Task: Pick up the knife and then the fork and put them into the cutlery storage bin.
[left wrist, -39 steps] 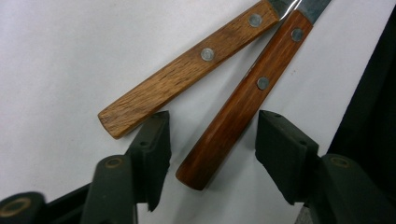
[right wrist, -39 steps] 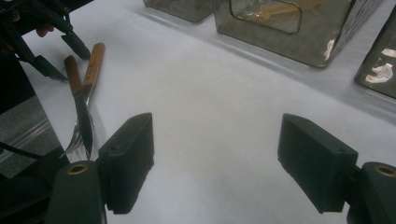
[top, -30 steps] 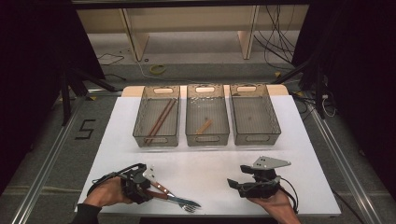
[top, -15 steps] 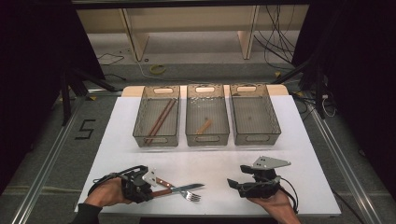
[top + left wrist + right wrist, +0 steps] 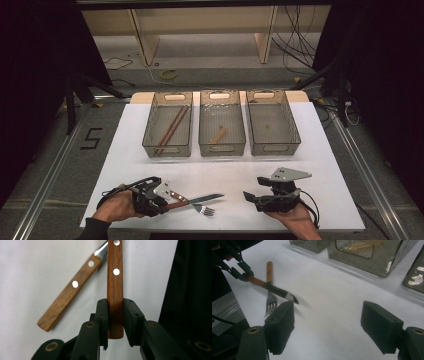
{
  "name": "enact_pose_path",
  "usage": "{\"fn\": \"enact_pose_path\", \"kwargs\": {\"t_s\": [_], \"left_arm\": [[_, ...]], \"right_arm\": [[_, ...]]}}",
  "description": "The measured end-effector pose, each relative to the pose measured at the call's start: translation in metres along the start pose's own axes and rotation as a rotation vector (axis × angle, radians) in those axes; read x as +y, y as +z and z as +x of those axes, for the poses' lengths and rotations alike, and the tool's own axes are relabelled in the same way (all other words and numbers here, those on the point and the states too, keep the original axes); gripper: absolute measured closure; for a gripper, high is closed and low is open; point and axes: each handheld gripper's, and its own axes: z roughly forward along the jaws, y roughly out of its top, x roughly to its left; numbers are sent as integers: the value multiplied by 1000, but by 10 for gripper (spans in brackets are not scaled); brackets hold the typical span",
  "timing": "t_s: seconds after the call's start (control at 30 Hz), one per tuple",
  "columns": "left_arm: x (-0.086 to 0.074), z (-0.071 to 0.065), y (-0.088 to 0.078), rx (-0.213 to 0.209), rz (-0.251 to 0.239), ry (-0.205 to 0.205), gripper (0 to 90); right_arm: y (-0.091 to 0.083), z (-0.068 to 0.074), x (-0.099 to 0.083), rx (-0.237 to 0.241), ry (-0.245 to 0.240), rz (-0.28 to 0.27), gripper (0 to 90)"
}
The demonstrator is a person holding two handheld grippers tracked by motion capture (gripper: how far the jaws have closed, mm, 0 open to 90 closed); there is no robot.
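The left tool [image 5: 115, 315], just closing, clamps the wooden-handled steel knife [image 5: 115, 290]; lifting could drag the wooden-handled fork [image 5: 202, 209] beneath its blade. The right tool [image 5: 329, 327] gapes empty.

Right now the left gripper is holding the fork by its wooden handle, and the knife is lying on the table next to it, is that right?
Not quite: they're swapped. The left gripper is shut on the knife by its wooden handle, and the fork lies on the table beside it. The right gripper view shows the held blade crossing over the fork.

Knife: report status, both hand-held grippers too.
Left hand-held gripper just closed on knife handle. Right hand-held gripper open, empty. Fork lies under the knife, touching or not unclear.
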Motion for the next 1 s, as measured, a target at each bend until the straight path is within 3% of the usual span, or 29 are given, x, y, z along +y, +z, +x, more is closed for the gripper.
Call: {"fn": "enact_pose_path", "kwargs": {"t_s": [0.27, 0.37, 0.67, 1.0], "left_arm": [[18, -4, -2, -12, -44, 34, 748], [29, -5, -2, -17, -40, 68, 748], [60, -3, 5, -23, -26, 137, 748], [82, -3, 9, -29, -23, 186, 748]], "right_arm": [[-4, 3, 5, 7, -11, -27, 280], [-7, 6, 10, 22, -21, -44, 280], [-6, 20, 28, 44, -116, -47, 280], [15, 41, 38, 86, -266, 41, 303]]}}
